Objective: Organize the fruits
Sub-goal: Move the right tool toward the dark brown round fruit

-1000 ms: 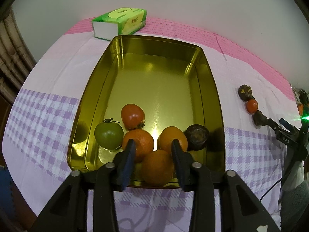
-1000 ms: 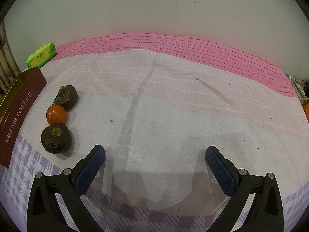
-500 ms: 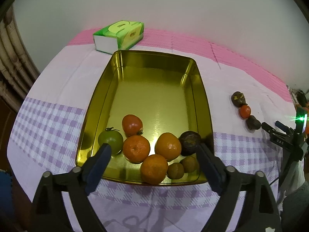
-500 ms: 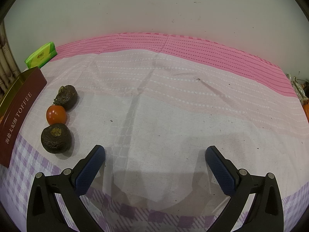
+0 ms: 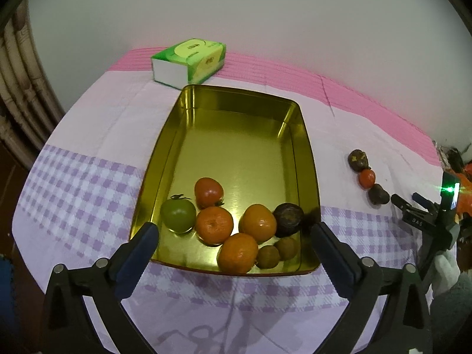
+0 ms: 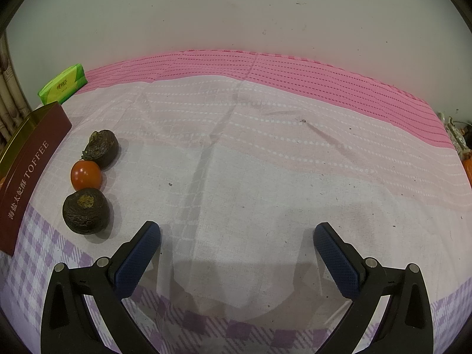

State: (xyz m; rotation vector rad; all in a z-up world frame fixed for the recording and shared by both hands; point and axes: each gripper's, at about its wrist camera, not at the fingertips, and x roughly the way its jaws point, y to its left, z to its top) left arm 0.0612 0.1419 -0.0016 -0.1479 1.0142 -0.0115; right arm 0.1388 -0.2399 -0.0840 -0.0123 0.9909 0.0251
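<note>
Pink-lilac checked tablecloth (image 6: 265, 177) — plain, perhaps grubby wall (image 6: 236, 8).

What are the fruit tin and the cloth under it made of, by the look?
Toffee tin: thin sheet metal, likely tinplate, with a glossy gold inside that mirrors the fruit and a matte maroon printed outer wall. Tablecloth: woven fabric, probably cotton, matte, with visible weave, creases and a purple check border.

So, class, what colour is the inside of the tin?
Shiny gold inside the tin, clearest in the left wrist view.
</note>
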